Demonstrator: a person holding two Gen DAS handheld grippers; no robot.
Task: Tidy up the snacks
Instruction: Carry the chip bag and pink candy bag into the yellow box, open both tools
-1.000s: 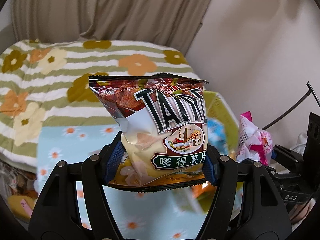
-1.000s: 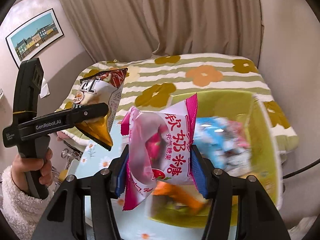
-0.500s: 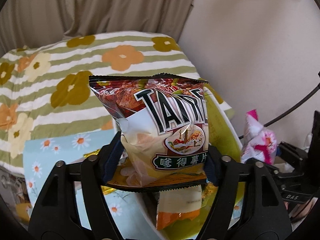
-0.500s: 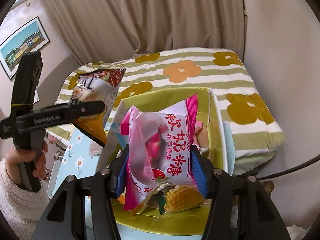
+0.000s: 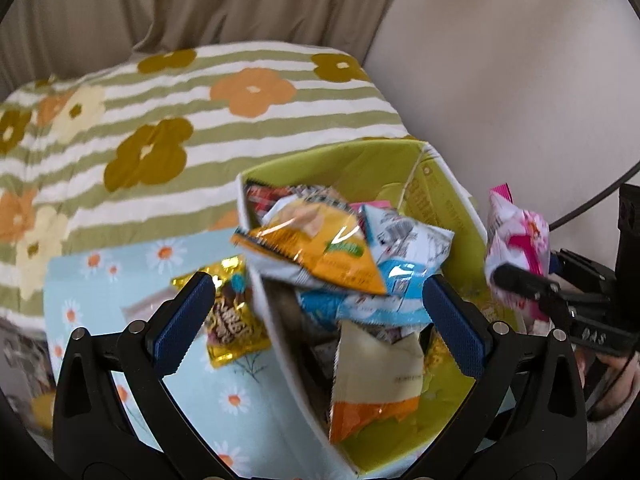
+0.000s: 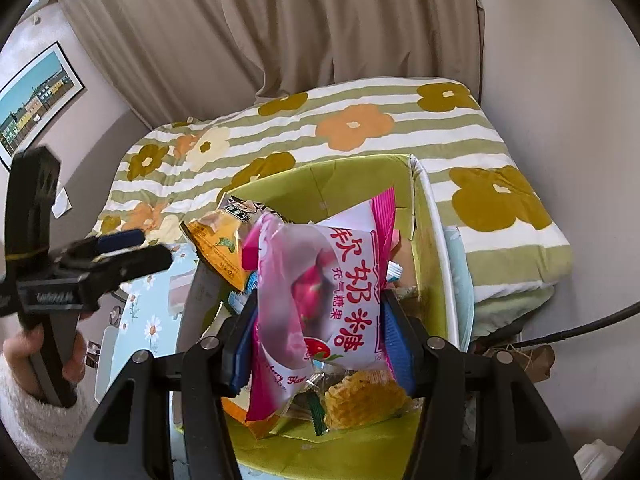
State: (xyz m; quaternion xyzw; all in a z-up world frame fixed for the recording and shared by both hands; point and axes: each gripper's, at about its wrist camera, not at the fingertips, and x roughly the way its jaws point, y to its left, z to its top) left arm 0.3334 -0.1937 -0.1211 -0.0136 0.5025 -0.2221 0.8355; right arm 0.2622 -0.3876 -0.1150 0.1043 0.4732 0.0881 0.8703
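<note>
The brown-and-yellow chips bag lies tilted on top of the snacks in the green box, still blurred from its fall. My left gripper hovers over the box's near left wall, jaws opening wide, and neither pad touches the bag. In the right wrist view the bag rests at the box's left side, with the left gripper just left of it. My right gripper is shut on a pink-and-white candy bag above the box. The left wrist view shows that bag at the right.
Inside the box lie blue-white packets, a white-orange bag and a yellow cracker pack. A gold snack bag lies on the daisy tablecloth left of the box. Behind is a bed with a striped floral blanket.
My left gripper opened and the chips bag dropped from it into the green box. Both grippers moved forward and down over the box. The pink bag stays gripped.
</note>
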